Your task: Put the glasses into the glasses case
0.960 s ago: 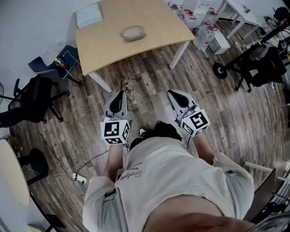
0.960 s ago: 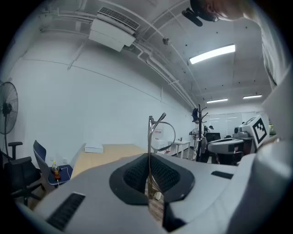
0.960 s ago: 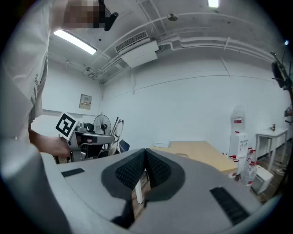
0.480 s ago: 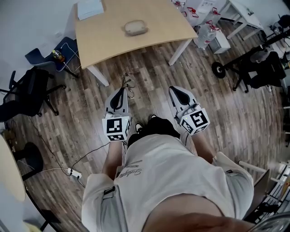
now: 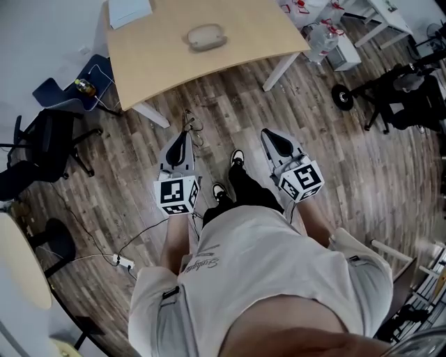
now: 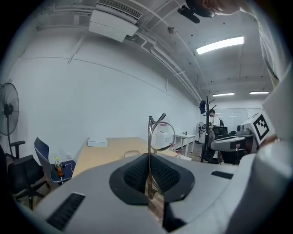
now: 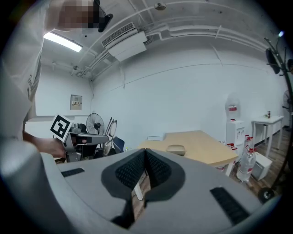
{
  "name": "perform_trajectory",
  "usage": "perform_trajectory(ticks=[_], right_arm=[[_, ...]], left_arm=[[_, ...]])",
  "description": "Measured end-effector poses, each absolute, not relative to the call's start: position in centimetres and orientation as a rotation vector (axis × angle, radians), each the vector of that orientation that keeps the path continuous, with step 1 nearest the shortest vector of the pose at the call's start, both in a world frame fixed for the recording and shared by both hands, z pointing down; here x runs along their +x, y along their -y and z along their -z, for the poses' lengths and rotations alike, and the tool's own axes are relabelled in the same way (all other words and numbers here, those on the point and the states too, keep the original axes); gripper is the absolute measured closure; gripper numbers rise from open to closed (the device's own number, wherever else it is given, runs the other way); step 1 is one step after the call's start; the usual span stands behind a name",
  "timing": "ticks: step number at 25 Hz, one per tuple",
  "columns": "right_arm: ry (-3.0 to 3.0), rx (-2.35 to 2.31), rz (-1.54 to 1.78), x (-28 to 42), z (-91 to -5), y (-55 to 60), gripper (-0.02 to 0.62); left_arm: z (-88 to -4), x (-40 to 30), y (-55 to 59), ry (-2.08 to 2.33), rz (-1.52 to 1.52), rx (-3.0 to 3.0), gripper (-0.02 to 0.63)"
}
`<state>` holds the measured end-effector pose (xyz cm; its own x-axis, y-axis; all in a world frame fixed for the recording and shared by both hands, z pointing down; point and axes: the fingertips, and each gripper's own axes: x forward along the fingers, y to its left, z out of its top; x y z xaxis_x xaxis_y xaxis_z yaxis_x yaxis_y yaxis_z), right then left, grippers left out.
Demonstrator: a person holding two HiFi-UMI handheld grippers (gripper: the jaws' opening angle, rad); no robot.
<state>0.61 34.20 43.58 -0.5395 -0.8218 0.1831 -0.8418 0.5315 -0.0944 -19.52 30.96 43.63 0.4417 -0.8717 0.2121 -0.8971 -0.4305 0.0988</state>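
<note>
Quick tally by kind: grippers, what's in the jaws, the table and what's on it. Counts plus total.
Grey two-jaw grippers with marker cubes: 2 (left gripper, right gripper)
Thin wire-framed glasses, clamped in the left gripper: 1
Light wooden table: 1
Beige oval glasses case on the table: 1
Flat white box on the table: 1
Total: 6

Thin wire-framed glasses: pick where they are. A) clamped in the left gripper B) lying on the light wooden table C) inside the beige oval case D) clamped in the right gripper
A: the thin wire-framed glasses stand upright, pinched between the closed jaws of the left gripper.
</note>
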Motion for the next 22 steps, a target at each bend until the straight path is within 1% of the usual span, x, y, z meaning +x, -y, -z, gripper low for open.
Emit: perform_trajectory(ticks=[11,14,17,22], right_arm=[[2.746,1.432,-0.239,3.1,-42.5,-24.3,0.599],[2.718,1.467,-0.191,4.7,-42.4,-21.4,0.6],[2.701,1.516,-0.246,7.1,-43.0,-19.3,0.6],[2.69,1.463,-0.233,9.1,-44.0,-15.5,0.599]], left_arm=[[-39.1,-17.3,-22.2,1.647,-0.271,2.553,0.586],[-38.0,-16.7,-19.3,1.678,-0.268,2.561,0.586],[-37.3,-16.7,-17.2,1.717,-0.249,2.531,0.586],[-37.6,-15.5,-13.7,1.743,-0.23,2.483,0.586]])
